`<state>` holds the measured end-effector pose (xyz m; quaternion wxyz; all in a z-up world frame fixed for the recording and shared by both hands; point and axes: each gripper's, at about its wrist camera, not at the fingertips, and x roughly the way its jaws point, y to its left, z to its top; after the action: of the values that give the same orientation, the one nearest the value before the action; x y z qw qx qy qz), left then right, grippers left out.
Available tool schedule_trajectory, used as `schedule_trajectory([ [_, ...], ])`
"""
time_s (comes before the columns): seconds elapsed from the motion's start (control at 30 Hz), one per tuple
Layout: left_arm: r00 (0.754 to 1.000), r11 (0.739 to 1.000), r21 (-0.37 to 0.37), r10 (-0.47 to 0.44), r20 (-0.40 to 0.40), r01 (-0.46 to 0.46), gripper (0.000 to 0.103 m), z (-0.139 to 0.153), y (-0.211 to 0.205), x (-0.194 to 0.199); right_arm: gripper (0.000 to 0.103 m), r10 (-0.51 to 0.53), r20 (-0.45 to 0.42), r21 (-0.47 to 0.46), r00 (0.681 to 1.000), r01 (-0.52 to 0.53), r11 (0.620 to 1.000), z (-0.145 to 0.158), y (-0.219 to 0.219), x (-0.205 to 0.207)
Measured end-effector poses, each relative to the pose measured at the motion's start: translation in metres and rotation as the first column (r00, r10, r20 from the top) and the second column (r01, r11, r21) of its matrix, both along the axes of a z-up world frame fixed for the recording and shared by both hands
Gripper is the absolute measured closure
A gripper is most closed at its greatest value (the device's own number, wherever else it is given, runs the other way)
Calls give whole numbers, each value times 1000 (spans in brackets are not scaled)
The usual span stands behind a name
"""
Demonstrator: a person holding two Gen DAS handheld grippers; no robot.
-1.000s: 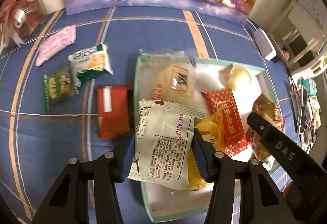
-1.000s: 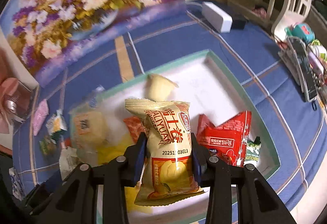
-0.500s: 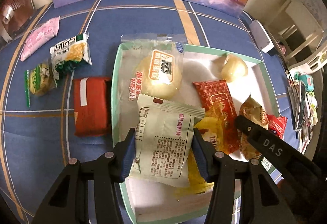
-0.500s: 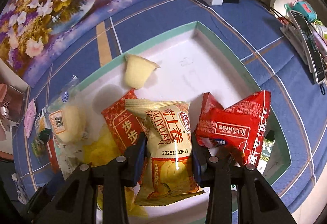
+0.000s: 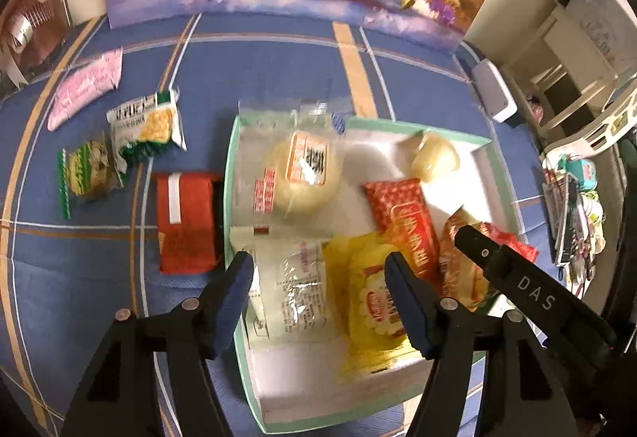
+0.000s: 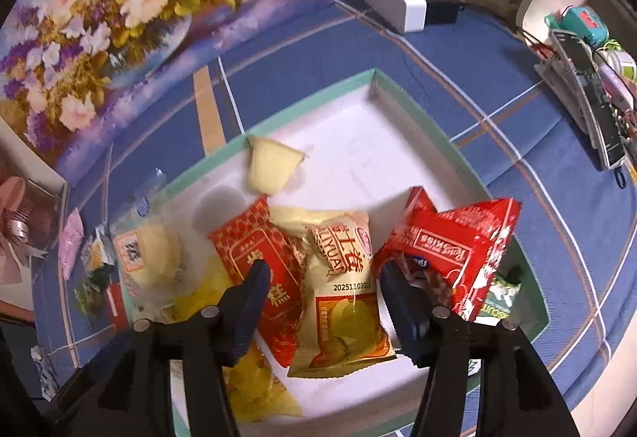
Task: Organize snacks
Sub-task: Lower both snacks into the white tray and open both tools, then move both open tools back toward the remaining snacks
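Two grippers point down into the same mint-rimmed white tray (image 5: 233, 174), and we see that both have just been opening. The left gripper (image 5: 318, 279) now stands about half open; the pale green snack packet (image 5: 292, 287) lies flat on the tray floor between its blue pads, which no longer press on it. The right gripper (image 6: 324, 291) has parted too, and the beige-and-orange snack bag (image 6: 342, 289) lies loose in the gap, resting partly on a red patterned packet (image 6: 254, 269), with a red Kiss packet (image 6: 458, 249) just beside it on the right. Farther out in the tray we see a yellow packet (image 5: 370, 297), a round pastry in clear wrap (image 5: 302, 174) and a small yellow jelly cup (image 6: 270, 168). Outside the tray, on the blue checked desk (image 5: 258, 62), lie a dark red packet (image 5: 185, 226), two green packets (image 5: 145, 124) and a pink packet (image 5: 85, 92).
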<state>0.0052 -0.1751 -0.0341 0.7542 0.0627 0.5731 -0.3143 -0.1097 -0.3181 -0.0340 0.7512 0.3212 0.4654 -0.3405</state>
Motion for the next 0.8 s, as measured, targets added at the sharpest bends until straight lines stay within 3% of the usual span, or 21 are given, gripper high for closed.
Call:
schedule_trajectory([
  [0.03,1000,1000,-9,3,4,-3,24,4,1,0,41,0,9,-6,1000,0,1000,4,1,0],
  [0.1,1000,1000,-26,13,12,-13,19,10,3,1,40,3,17,-19,1000,-3,1000,10,3,-1],
  [0.37,995,995,-48,85,47,-83,17,22,19,14,31,44,44,-57,998,-42,997,25,15,3],
  [0.63,970,970,-70,237,54,-233,6,21,56,43,2,111,68,-67,992,-106,992,24,28,15],
  [0.8,947,948,-63,315,63,-312,5,19,80,58,0,133,83,-73,988,-127,989,28,37,20],
])
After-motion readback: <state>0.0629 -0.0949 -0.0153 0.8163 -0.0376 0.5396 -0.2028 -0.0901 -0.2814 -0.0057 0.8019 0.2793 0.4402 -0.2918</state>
